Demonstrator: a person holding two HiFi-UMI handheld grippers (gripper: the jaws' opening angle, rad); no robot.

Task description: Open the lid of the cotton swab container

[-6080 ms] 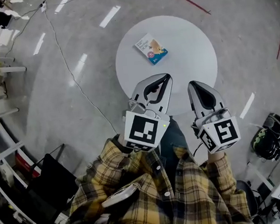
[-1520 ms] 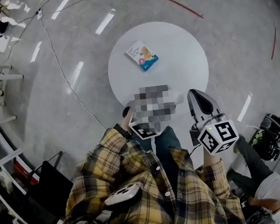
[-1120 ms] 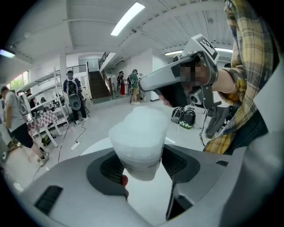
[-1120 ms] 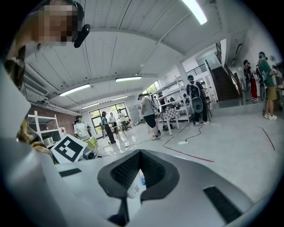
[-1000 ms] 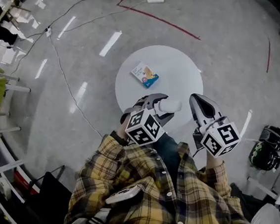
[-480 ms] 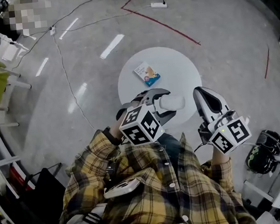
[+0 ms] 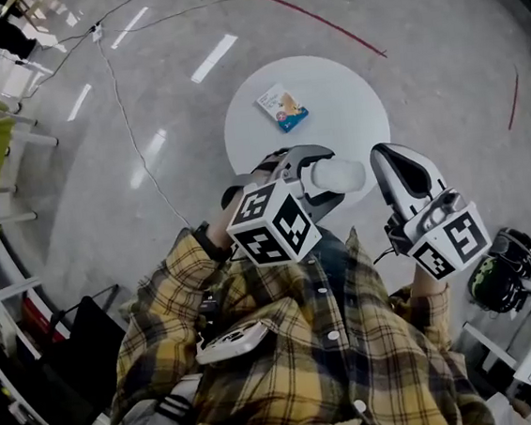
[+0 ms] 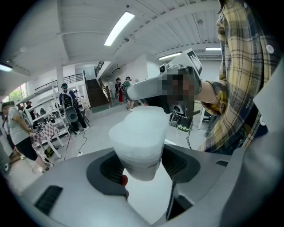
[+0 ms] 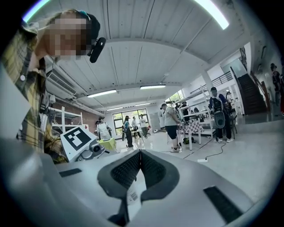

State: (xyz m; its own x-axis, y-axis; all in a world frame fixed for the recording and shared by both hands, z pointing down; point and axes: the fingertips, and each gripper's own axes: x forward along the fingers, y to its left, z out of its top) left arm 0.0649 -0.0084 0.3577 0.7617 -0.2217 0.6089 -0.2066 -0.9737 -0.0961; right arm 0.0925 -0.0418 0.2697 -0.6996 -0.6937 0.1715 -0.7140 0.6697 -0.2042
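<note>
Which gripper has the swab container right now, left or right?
The left gripper: the white container is clamped between its jaws. The right gripper has its jaws shut together with nothing between them.

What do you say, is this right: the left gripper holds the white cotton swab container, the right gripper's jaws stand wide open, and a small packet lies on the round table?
Not quite. The right gripper is shut, jaws together on nothing, as the right gripper view shows. Otherwise yes: the left gripper holds the cotton swab container, and the small packet lies on the round table.
</note>
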